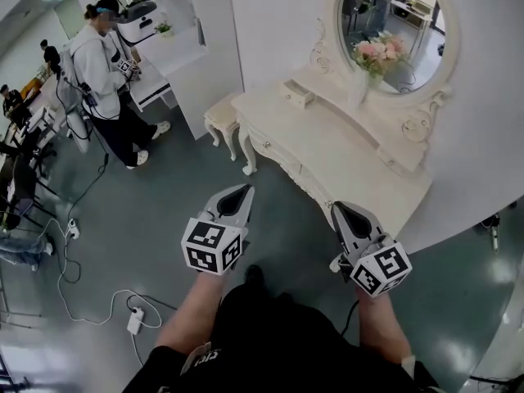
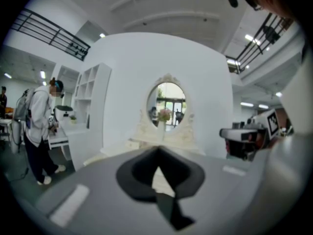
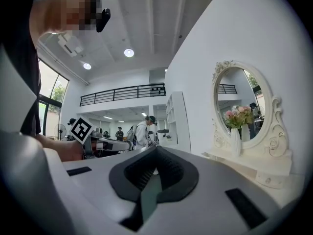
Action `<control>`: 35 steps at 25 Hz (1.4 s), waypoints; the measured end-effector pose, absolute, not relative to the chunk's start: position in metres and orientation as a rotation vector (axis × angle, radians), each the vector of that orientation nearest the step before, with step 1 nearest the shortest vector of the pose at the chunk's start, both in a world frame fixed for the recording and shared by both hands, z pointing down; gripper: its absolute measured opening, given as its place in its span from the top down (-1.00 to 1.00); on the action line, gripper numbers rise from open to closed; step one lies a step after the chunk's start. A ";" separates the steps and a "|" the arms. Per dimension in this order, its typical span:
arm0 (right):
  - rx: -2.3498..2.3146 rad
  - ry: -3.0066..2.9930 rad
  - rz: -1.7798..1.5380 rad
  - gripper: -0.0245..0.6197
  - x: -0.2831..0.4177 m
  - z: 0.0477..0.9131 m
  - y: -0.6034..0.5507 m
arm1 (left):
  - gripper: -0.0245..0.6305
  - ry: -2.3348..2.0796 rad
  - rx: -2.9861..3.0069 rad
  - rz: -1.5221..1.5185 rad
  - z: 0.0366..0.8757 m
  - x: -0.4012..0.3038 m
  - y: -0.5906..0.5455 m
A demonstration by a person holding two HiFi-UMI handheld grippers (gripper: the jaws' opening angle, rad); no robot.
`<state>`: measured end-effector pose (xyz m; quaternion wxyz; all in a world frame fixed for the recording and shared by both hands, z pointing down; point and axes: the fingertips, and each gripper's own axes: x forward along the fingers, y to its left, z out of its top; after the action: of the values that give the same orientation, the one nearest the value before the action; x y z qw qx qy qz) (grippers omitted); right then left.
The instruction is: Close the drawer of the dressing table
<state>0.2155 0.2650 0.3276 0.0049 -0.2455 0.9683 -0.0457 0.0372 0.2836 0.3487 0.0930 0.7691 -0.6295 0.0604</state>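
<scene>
Head view only: the whole counter (image 1: 344, 150) is seen at upper right, with the drawer (image 1: 296, 95) sticking out of the left end of its raised back tier, below-left of the mirror (image 1: 393, 15). A stool (image 1: 223, 115) is tucked by the counter's left end. A second person (image 1: 102, 64) is seen at upper left, and a cable (image 1: 82, 301) is trailed over the floor at lower left.

The left hand-held gripper (image 1: 243, 193) and right hand-held gripper (image 1: 341, 211) are held at lower centre, short of the counter's front edge and well apart from the drawer.

Left gripper view: the jaws are seen shut tip to tip with nothing between them. The mirror and flowers (image 2: 164, 114) are framed dead ahead, which is not so in the right gripper view. The other gripper is caught at the right edge.

Right gripper view: the jaws are seen together and empty. The mirror is pushed to the right of the frame, with a vase (image 3: 236, 141) under the flowers. An upper railing and ceiling lights are shown here.

Hard to make out:
- The drawer cannot be picked out in either gripper view, as the counter top is blurred or blocked by the jaw bodies.
- The counter's front drawers are seen too steeply from the head to tell their state.
- The counter's right end is cut off by a white wall.
</scene>
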 end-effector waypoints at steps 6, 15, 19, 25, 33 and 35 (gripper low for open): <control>-0.757 3.034 -0.180 0.94 0.212 0.331 0.253 | 0.90 -1.865 2.285 0.183 0.350 0.036 0.270; -0.761 3.059 -0.219 0.94 0.185 0.344 0.219 | 0.90 -1.836 2.290 0.165 0.358 0.009 0.232; -0.789 3.075 -0.224 0.94 0.159 0.349 0.186 | 0.90 -1.826 2.298 0.157 0.360 -0.018 0.202; -0.831 3.080 -0.245 0.94 0.108 0.346 0.132 | 0.90 -1.788 2.326 0.134 0.361 -0.070 0.147; -0.945 3.062 -0.259 0.94 0.050 0.339 0.076 | 0.90 -1.708 2.356 0.102 0.363 -0.132 0.095; -0.963 3.060 -0.257 0.94 0.038 0.339 0.070 | 0.90 -1.685 2.371 0.099 0.363 -0.141 0.091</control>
<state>0.0380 0.0703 0.3387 -0.0381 -0.2991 0.9501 -0.0799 -0.1411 0.0913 0.3630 0.1153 0.8093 -0.5749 0.0338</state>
